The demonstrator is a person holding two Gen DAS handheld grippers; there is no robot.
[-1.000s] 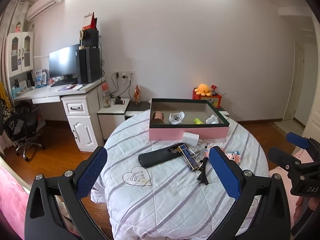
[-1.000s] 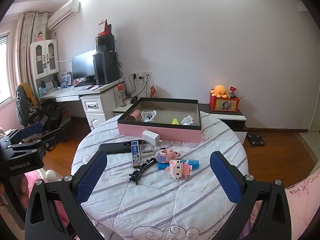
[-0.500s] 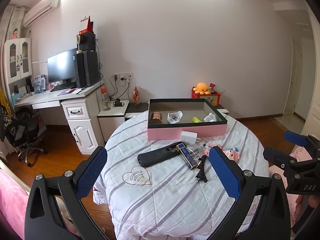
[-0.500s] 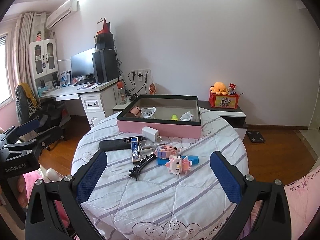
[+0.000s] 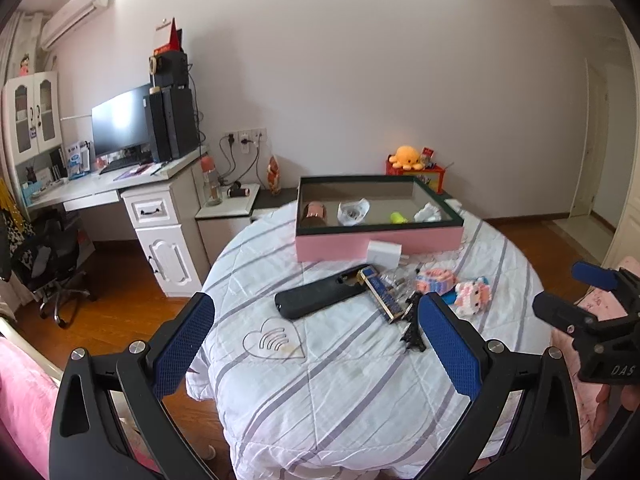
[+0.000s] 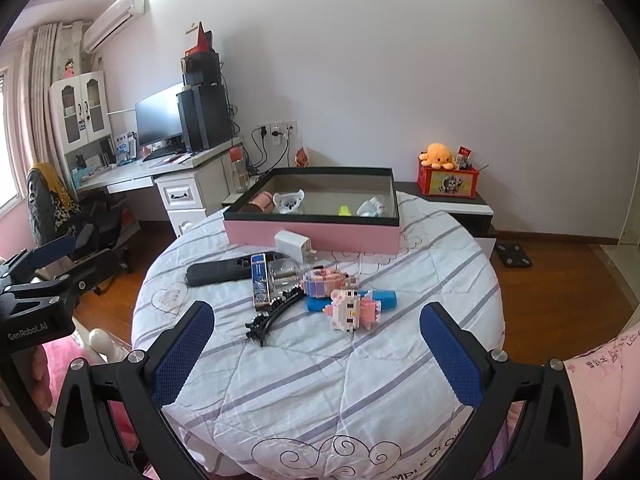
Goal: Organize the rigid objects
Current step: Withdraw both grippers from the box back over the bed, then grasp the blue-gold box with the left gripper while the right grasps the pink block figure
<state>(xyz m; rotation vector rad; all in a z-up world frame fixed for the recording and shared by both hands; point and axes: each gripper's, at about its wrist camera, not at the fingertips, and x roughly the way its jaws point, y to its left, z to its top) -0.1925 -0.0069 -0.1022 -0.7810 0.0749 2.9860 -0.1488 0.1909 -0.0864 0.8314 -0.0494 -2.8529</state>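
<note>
Clutter waiting to be sorted lies in a loose cluster on the round quilted table [image 6: 320,380], just in front of the pink tray [image 6: 312,236], which already holds a few small things. Taking the tray as landmark: the white charger plug [image 6: 293,242] rests against its front wall, the long black remote [image 5: 320,294] lies further toward the grippers with its long axis running roughly parallel to that wall, and the blue-patterned flat box [image 6: 259,282] points away from the tray, nearly along the line of approach. A black hair clip [image 6: 272,318] sits nearest the grippers, and the pink block figure [image 6: 352,308] lies over a blue cylinder [image 6: 384,300].

Both grippers hover short of the cluster, jaws spread wide and empty. The right gripper [image 6: 316,344] has the hair clip and the block figure almost straight ahead between its fingers, so it seems the nearer hand for those. The left gripper [image 5: 316,336] faces the remote, whose length lies across its jaws; grasping it would probably call for a turn of the wrist.
</note>
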